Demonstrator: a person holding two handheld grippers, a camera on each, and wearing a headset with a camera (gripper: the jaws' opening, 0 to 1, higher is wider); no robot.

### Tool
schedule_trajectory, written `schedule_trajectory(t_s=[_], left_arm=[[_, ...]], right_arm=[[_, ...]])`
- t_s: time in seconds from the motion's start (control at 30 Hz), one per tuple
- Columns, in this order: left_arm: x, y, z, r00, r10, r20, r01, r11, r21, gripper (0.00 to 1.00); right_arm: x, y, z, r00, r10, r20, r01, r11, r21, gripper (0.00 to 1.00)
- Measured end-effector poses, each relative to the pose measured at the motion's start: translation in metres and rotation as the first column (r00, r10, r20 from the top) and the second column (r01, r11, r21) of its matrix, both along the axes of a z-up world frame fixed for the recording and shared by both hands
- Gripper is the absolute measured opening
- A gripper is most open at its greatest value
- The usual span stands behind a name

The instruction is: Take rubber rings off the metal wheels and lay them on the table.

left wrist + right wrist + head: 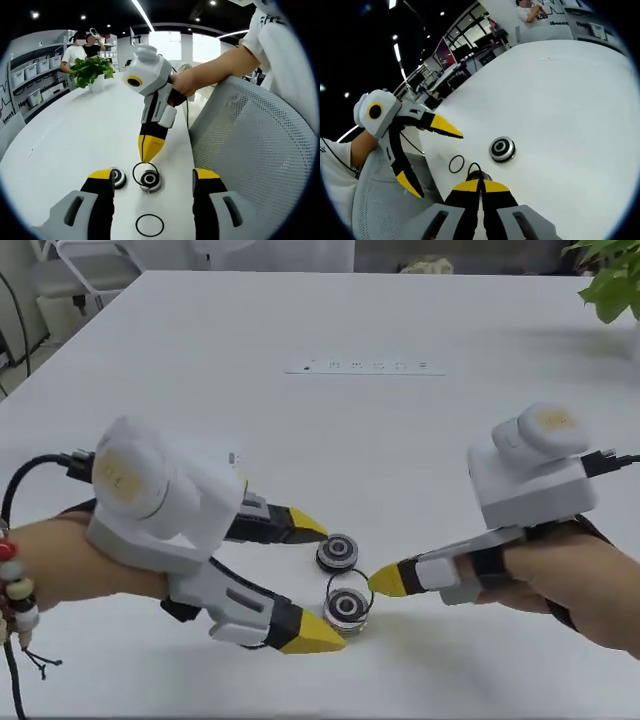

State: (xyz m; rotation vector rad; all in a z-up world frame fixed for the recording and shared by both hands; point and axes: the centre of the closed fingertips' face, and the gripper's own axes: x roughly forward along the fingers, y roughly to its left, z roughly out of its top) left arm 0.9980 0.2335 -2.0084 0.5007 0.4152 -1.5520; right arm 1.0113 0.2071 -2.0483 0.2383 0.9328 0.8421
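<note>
White and smooth, the desk (420, 460) reaches far ahead, with a flat row of sockets (365, 367) set into it at the far middle. A green plant (90, 70) in a white pot (96, 84) stands on its far right part. The room is an open office with strip lights (142, 15) on a dark ceiling and a grey mesh chair (250, 150) beside the desk. Shelves (30, 87) along one wall carry pale bins (25, 75); what is in them is too small to tell.

On the near middle of the desk a far wheel (337, 552) and a near wheel (347, 606), both metal, sit close together. The left tongs (315, 583) stand wide apart around them and hold nothing. The right tongs (385, 581) are pressed together on the edge of a rubber ring (135, 172), which leans up by the near wheel; I cannot tell if it touches the wheel. A second ring (149, 225) lies flat on the desk left of the wheels, between the left jaws.

In the left gripper view one jaw hides half of the far wheel. In the right gripper view the closed jaws cover most of the near wheel.
</note>
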Motion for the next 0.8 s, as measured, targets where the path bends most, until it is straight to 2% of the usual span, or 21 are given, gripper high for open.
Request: schedule_trajectory(t_s=[0.1, 0.2, 0.3, 0.47, 0.63, 0.7, 0.8], left_arm=[[-0.002, 0.007, 0.007, 1.0, 0.006, -0.001, -0.006, 1.0, 0.005, 0.73], [-0.003, 0.016, 0.015, 1.0, 0.009, 0.021, -0.009, 1.0, 0.003, 0.74], [-0.002, 0.022, 0.025, 0.999, 0.031, 0.025, -0.031, 0.999, -0.015, 0.77], [-0.001, 0.036, 0.039, 0.997, 0.065, 0.052, -0.063, 0.997, -0.032, 0.79], [0.004, 0.055, 0.05, 0.99, 0.114, 0.086, -0.111, 0.993, -0.039, 0.81], [0.005, 0.06, 0.052, 0.986, 0.138, 0.096, -0.134, 0.99, -0.044, 0.81], [0.003, 0.07, 0.05, 0.982, 0.167, 0.092, -0.165, 0.986, -0.036, 0.82]], right_arm=[[0.0, 0.0, 0.001, 1.0, -0.004, 0.002, 0.004, 1.0, 0.004, 0.0], [0.0, -0.001, 0.003, 1.0, -0.007, 0.003, 0.007, 1.0, 0.015, 0.0], [0.001, -0.001, 0.005, 1.0, -0.012, 0.004, 0.012, 1.0, 0.021, 0.0], [0.001, -0.002, 0.008, 1.0, -0.018, 0.008, 0.018, 0.999, 0.031, 0.0], [0.001, -0.002, 0.01, 1.0, -0.022, 0.013, 0.021, 0.999, 0.032, 0.0], [0.002, -0.003, 0.01, 1.0, -0.023, 0.015, 0.023, 0.999, 0.031, 0.0], [0.003, -0.004, 0.012, 0.999, -0.029, 0.02, 0.028, 0.999, 0.033, 0.0]])
